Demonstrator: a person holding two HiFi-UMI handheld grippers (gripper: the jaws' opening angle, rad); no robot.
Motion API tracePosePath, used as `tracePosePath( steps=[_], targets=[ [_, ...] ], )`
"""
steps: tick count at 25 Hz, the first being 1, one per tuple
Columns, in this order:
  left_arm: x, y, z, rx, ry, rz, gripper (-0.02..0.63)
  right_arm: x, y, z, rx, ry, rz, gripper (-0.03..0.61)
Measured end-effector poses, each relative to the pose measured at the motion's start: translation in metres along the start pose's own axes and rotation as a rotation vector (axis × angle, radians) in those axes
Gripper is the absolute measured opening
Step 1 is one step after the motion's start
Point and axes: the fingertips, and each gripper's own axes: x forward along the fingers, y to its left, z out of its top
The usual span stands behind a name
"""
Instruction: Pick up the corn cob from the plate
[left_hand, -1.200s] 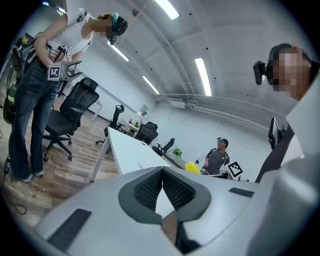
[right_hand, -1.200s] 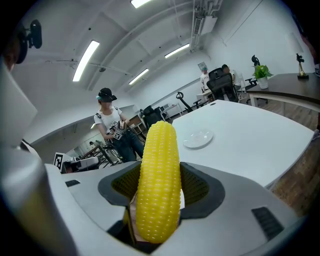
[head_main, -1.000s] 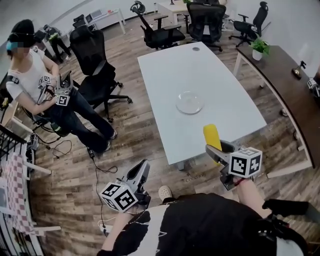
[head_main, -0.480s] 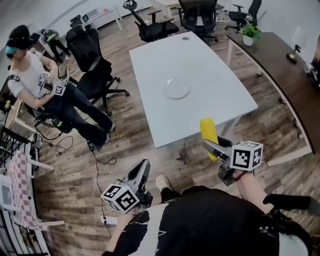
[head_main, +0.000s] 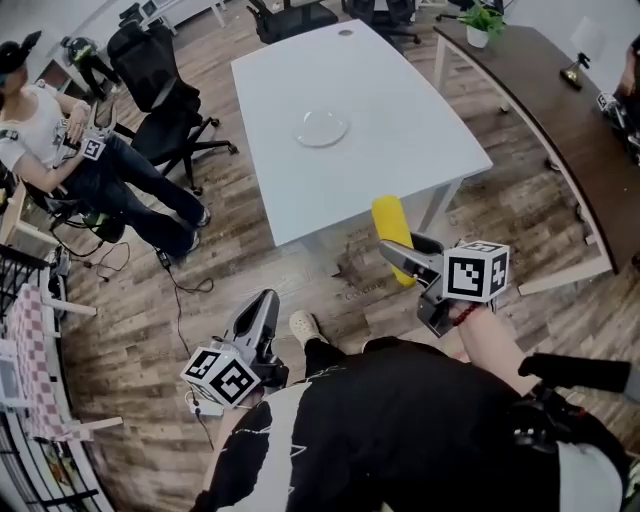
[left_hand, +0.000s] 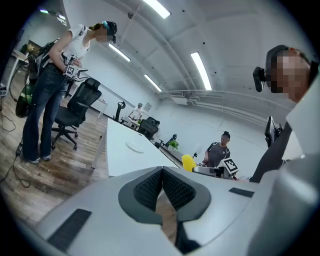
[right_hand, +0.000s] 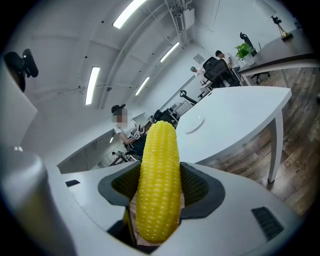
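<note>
So the corn cob wasn't on the plate at this point. It was in the right claw, pinched between the two dark ribbed pads, one on each side of it. It ran lengthwise along the jaws, and a good chunk of the yellow end stuck out past the tips. The jaws stood pretty wide, since the cob itself filled the gap.

The cob hung over the wood floor, just off the near edge of the white desk, closer to its near right corner. The clear plate sat about mid-desk, well apart from the cob and the claw.

The left claw was low on the person's left side, also over the floor and short of the desk. Its pads were pressed together with nothing between them. Another person sat in a chair off the desk's left edge.
</note>
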Motion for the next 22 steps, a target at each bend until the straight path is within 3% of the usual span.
tracePosePath(
  steps=[22],
  targets=[
    [-0.036,0.006,-0.001,-0.014,-0.073,0.136,0.012,0.029,0.011,-0.001,-0.017,0.078,0.094,0.247]
  ],
)
